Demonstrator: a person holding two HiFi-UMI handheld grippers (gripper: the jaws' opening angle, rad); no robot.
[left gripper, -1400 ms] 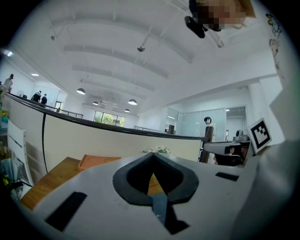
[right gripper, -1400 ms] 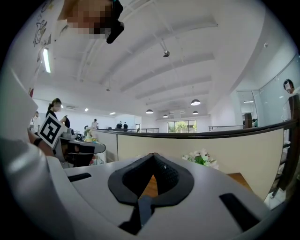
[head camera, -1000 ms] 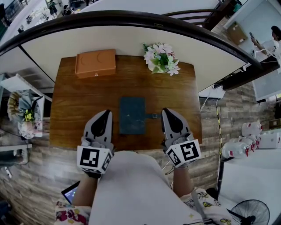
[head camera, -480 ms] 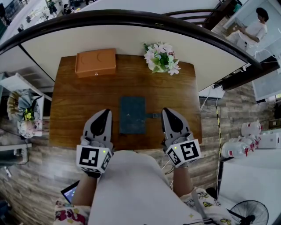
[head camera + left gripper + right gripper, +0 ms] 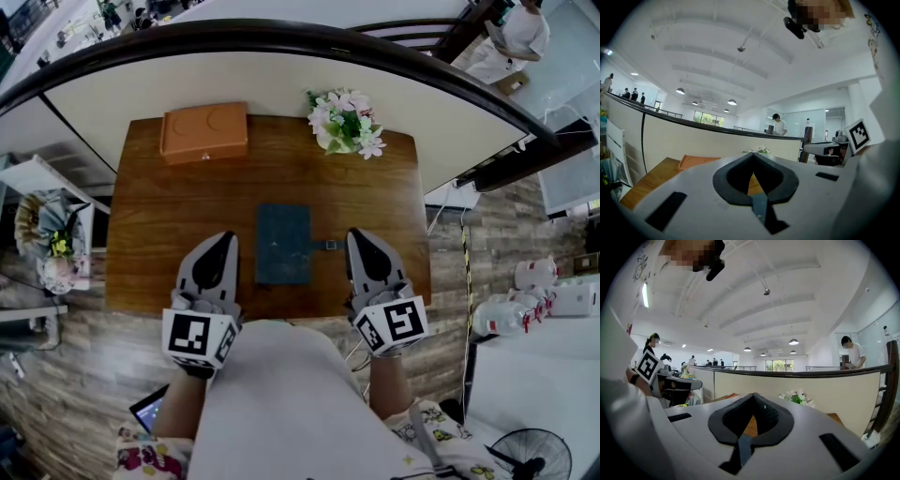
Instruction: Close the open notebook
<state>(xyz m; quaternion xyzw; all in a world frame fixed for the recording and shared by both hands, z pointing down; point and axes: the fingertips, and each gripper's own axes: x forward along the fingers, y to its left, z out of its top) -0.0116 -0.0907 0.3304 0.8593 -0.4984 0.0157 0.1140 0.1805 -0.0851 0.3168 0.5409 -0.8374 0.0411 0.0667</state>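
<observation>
Both sets of jaws are pressed fully together, with nothing between them. The left gripper (image 5: 225, 240) sits just left of the dark notebook (image 5: 283, 245) and the right gripper (image 5: 355, 236) just right of it. The notebook lies flat on the wooden table (image 5: 169, 216), its cover down.

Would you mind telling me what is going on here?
A person holds a left hand-held gripper and a right hand-held gripper, both shut and empty, above the near edge of the wooden table. The dark notebook lies closed between them, touched by neither. An orange box and flowers sit at the far edge.
</observation>
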